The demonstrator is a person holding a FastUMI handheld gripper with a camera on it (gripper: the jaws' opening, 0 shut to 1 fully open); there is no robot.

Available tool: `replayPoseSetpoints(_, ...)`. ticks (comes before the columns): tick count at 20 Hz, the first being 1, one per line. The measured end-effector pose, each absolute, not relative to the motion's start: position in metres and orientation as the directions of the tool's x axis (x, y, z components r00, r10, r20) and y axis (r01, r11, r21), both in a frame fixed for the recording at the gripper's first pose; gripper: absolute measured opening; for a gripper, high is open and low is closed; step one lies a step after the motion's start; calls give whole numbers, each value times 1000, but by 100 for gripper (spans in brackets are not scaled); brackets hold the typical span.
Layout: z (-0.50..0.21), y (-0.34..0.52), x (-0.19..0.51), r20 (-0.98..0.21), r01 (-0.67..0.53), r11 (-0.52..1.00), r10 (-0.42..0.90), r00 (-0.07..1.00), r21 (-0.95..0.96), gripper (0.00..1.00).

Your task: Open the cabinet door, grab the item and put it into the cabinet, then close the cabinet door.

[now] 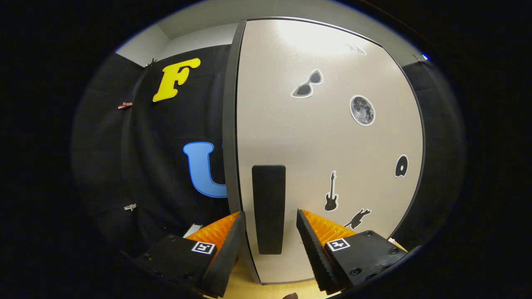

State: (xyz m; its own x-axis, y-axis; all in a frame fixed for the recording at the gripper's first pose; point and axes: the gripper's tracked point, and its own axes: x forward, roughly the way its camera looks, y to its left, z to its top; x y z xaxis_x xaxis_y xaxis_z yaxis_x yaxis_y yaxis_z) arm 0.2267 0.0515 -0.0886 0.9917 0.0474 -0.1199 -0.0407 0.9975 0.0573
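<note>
The gripper (270,218) has its fingers spread wide, holding nothing, straddling the black handle (269,207) near the closed cabinet door (324,145)'s left edge. Closing too shallow could slip off the handle; the item isn't visible.

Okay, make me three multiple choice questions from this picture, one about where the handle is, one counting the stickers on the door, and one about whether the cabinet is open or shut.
1. Where is the black handle relative to the gripper?
A. Between its fingers
B. Far beyond the door's right edge
C. Behind the gripper

2. How many stickers are on the cabinet door?
A. One
B. Five dark ones plus a faint one near the top
C. Twelve

3. The cabinet door is:
A. Wide open
B. Removed
C. Closed

Answers: 1 A, fingers flank the handle without touching; 2 B, sunglasses, moon, disc, guitar, animal, faint mark; 3 C, no interior shows.
</note>
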Motion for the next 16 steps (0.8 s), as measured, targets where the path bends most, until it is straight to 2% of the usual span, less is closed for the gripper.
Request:
replayPoseSetpoints(2, -91, 49, 231, -118, -16, 999, 22, 993, 50, 78)
replayPoseSetpoints(3, -90, 45, 232, -108, -1, 999, 5, 994, 40, 64)
replayPoseSetpoints(5, -89, 49, 231, -110, -9, 999, 15, 994, 53, 46)
replayPoseSetpoints(6, -91, 48, 230, -116, -2, 998, 10, 993, 68, 46)
replayPoseSetpoints(7, -91, 47, 231, -119, 1, 997, 8, 993, 81, 36)
replayPoseSetpoints(9, -92, 48, 230, -134, -28, 998, 35, 990, 56, 23)
replayPoseSetpoints(16, -89, 48, 208, -152, -95, 992, 107, 983, 85, 24)
